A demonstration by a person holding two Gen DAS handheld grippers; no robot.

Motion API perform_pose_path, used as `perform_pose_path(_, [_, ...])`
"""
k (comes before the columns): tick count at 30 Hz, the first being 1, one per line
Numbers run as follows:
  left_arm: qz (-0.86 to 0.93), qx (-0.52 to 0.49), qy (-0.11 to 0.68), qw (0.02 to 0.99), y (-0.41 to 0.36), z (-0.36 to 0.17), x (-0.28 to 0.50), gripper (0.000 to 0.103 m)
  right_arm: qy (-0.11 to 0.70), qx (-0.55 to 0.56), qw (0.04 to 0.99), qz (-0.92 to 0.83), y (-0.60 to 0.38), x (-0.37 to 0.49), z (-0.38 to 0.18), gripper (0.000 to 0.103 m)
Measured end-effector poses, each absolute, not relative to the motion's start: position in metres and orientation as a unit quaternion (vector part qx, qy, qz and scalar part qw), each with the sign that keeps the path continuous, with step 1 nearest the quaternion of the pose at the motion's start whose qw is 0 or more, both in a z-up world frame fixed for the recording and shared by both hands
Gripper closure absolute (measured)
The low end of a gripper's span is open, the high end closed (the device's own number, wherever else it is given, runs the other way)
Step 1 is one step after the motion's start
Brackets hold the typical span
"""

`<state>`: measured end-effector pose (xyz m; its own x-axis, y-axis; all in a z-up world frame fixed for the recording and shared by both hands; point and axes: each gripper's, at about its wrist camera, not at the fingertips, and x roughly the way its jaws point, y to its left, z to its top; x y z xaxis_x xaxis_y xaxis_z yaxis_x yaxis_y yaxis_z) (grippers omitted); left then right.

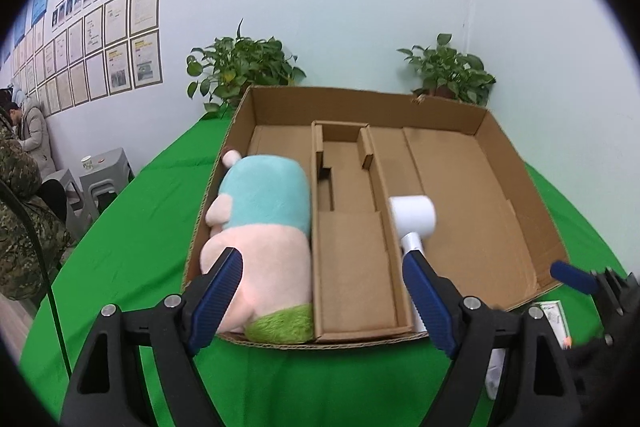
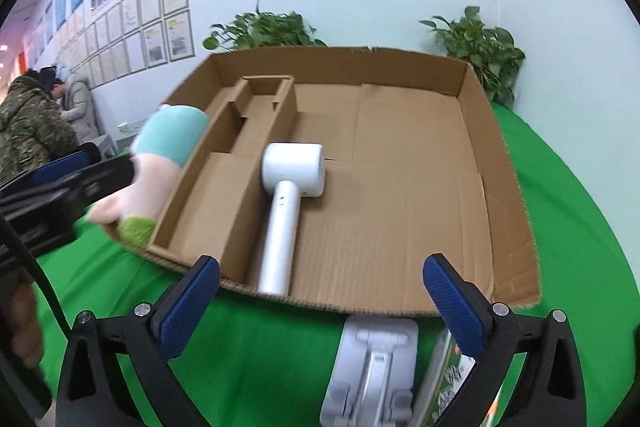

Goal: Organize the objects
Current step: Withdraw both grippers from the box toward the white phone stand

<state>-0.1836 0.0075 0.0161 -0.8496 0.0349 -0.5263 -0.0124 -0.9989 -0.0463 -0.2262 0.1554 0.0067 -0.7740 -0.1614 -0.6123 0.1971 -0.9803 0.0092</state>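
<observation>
White hair dryer (image 2: 289, 195) lies ahead of the open right hand-held gripper (image 2: 320, 291).

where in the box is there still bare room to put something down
Widest free patch: the cardboard box floor right of the white hair dryer, out to the right and far walls. The divided middle insert is also empty. Crowded: the left strip, filled by the plush toy.

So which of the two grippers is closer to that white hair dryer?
Right. The right gripper faces the hair dryer handle's end; the left gripper is beside the plush toy.
</observation>
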Motion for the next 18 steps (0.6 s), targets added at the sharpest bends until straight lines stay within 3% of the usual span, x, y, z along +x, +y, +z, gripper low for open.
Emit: perform_pose_path(18, [0.943, -0.327, -0.024, 0.056, 0.033, -0.006, -0.187, 0.021, -0.009, 0.328, 0.117, -0.937, 0.188, -0.187, -0.015, 0.001])
